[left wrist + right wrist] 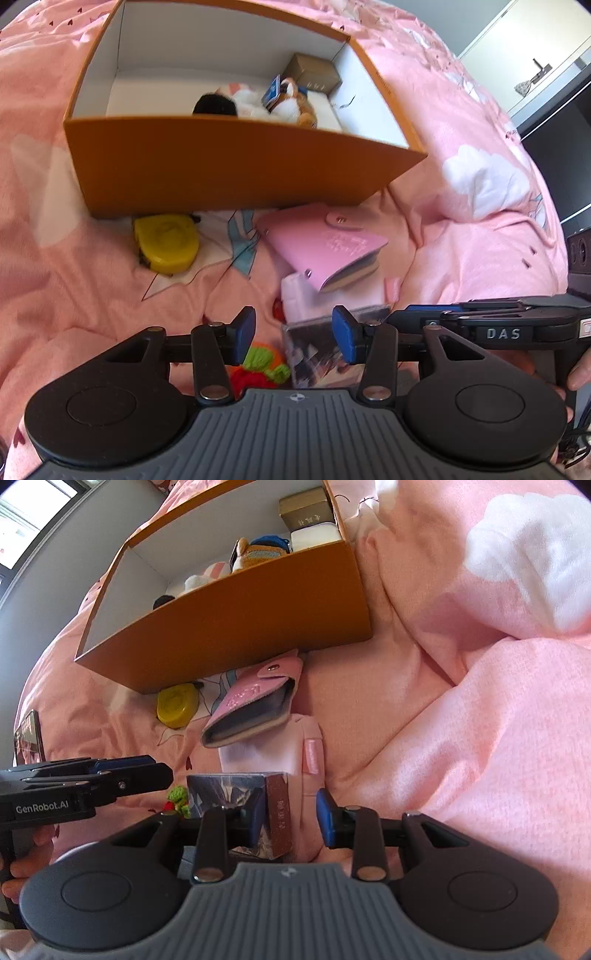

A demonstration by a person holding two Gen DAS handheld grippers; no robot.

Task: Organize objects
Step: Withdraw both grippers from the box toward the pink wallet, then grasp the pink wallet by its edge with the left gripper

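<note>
An orange box [221,162] lies on the pink bedcover and holds plush toys [266,99] and a small brown box [314,72]. In front of it lie a yellow tape measure [166,240], a pink card holder [325,247], a white-pink pouch [299,299], a printed card box [310,350] and a red-green knitted toy [262,365]. My left gripper [293,334] is open above the knitted toy and card box. My right gripper [290,821] is open, its jaws either side of the card box's [240,794] right end. The left gripper [122,775] shows at the left of the right wrist view.
The orange box [229,616] stands close behind the loose items. Bunched pink bedcover folds [480,701] rise to the right. A dark framed item [29,738] stands at far left. A white cabinet [535,48] is beyond the bed.
</note>
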